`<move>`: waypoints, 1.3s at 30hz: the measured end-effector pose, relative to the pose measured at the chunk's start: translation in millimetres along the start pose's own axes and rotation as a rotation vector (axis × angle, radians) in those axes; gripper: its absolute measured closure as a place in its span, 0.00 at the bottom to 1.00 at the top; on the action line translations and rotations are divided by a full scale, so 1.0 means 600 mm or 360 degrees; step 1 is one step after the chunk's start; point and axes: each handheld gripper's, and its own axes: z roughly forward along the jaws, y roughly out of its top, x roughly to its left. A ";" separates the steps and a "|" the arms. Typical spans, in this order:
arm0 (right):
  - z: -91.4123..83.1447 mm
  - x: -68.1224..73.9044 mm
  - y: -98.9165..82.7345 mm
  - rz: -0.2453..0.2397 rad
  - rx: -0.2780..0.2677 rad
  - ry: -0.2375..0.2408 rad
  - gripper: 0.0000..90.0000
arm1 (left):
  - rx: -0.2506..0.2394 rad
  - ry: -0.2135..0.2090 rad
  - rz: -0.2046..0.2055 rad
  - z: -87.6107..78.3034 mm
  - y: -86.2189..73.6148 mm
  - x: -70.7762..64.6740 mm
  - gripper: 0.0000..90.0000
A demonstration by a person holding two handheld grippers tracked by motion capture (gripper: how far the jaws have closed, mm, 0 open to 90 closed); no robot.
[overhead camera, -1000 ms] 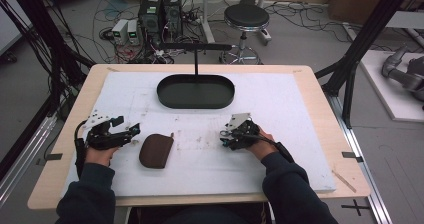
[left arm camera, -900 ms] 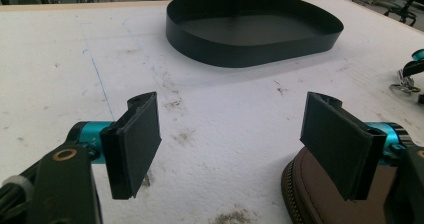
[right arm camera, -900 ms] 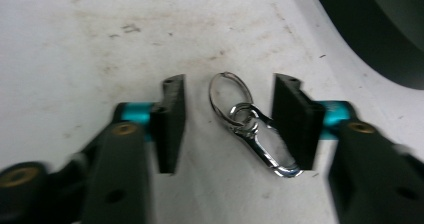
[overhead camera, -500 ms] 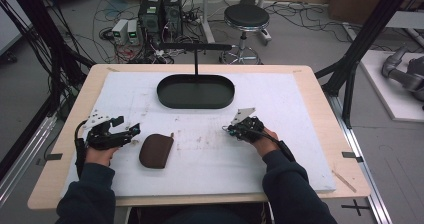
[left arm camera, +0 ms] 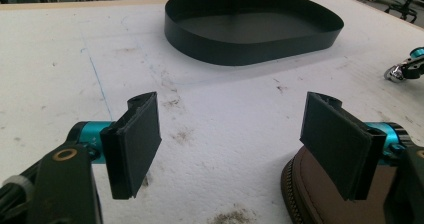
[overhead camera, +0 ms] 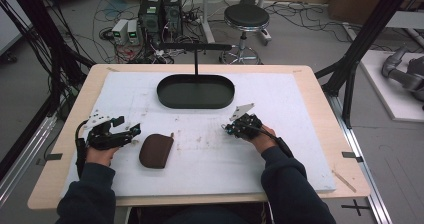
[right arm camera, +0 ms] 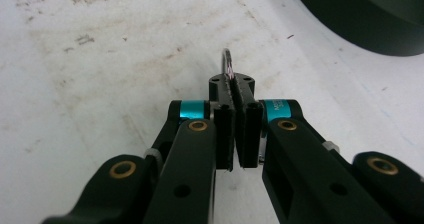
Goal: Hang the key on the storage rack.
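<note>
Right gripper [right arm camera: 234,91] jaws had just been closed on a small ring [right arm camera: 228,61], mostly hidden between them, near the tray [overhead camera: 196,91]; left gripper [left arm camera: 235,144] was held open beside the pouch [overhead camera: 156,150].

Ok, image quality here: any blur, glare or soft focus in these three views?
High view: even light, slightly soft, no glare on the white mat. Left gripper view: sharp; the black tray shows a faint sheen, and the brown pouch is cut off at the frame edge. Right gripper view: the shut right gripper is crisp, the small metal ring slightly soft.
</note>
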 end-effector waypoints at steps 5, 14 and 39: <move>-0.005 -0.006 0.000 0.0097 -0.0007 0.0001 1.00 | 0.0002 0.0002 -0.0001 -0.001 0.000 0.001 0.26; -0.045 -0.037 0.026 0.0193 -0.0249 -0.0002 1.00 | 0.0006 -0.0002 0.0002 0.002 0.000 -0.001 0.27; -0.078 -0.191 0.194 0.0218 -0.0542 -0.0395 1.00 | -0.0006 -0.0006 -0.0019 0.001 -0.001 0.006 0.27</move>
